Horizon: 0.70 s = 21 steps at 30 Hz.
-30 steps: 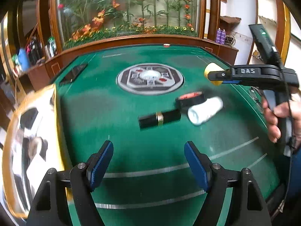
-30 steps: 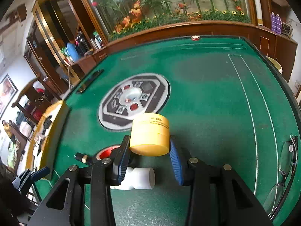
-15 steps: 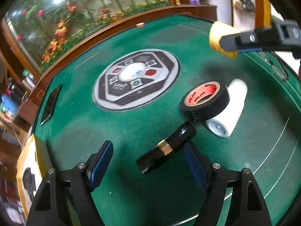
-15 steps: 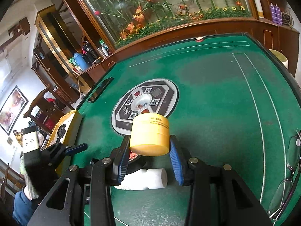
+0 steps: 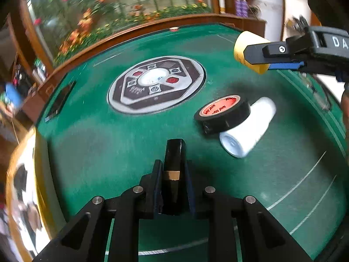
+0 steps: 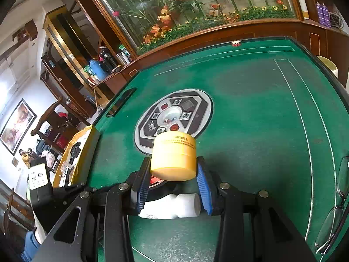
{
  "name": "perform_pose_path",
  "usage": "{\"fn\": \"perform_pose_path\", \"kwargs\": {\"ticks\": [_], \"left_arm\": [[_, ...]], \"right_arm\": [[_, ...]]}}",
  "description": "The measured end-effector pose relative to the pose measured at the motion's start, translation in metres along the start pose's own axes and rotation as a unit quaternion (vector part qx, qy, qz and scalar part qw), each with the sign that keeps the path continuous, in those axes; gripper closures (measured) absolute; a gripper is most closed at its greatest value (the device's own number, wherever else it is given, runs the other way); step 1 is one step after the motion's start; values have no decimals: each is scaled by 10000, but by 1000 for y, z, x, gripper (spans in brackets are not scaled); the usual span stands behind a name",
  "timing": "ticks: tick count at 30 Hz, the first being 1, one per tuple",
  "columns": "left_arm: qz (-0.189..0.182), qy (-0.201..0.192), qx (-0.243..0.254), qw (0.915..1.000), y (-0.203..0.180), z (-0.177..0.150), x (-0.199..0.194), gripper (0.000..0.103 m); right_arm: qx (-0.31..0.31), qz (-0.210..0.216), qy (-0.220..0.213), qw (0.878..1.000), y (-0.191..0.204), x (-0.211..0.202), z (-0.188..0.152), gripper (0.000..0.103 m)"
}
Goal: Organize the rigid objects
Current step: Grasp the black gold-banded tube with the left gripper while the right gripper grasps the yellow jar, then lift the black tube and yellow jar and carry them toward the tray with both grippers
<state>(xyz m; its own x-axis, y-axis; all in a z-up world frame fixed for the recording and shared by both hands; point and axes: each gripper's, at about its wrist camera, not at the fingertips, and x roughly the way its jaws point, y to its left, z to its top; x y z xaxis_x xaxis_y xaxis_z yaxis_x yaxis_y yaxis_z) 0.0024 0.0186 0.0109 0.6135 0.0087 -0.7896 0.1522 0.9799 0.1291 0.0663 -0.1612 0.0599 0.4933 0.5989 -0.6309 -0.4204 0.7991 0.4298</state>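
Observation:
My left gripper (image 5: 173, 170) is shut on a black lipstick tube (image 5: 174, 155) with a gold band, just above the green felt. My right gripper (image 6: 173, 172) is shut on a yellow jar (image 6: 173, 159) and holds it above the table; the jar also shows in the left wrist view (image 5: 246, 50). A black tape roll (image 5: 222, 113) with a red core lies on the felt and leans against a white bottle (image 5: 248, 128) lying on its side. The white bottle (image 6: 172, 205) lies below my right gripper.
The green mahjong table (image 6: 250, 109) has a round control panel (image 5: 156, 84) in its middle. A yellow-rimmed box (image 6: 76, 150) sits off the left edge. Eyeglasses (image 6: 336, 214) lie at the table's right edge. A wooden planter with flowers (image 6: 196, 21) runs behind.
My left gripper has closed on the lipstick tube, which now points straight ahead between the fingers. My right gripper still holds the yellow jar above the table.

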Motion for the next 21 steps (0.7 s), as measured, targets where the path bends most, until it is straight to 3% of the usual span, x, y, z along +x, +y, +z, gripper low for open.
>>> {"fn": "perform_pose_path", "kwargs": {"ticks": [6, 21], "left_arm": [[-274, -226, -615, 9975, 10, -9, -15, 83], [-288, -677, -1167, 9904, 37, -18, -55, 85]], "right_arm": [[-259, 143, 14, 9996, 17, 3, -6, 64], [-425, 17, 22, 9991, 24, 8, -11, 64]]}}
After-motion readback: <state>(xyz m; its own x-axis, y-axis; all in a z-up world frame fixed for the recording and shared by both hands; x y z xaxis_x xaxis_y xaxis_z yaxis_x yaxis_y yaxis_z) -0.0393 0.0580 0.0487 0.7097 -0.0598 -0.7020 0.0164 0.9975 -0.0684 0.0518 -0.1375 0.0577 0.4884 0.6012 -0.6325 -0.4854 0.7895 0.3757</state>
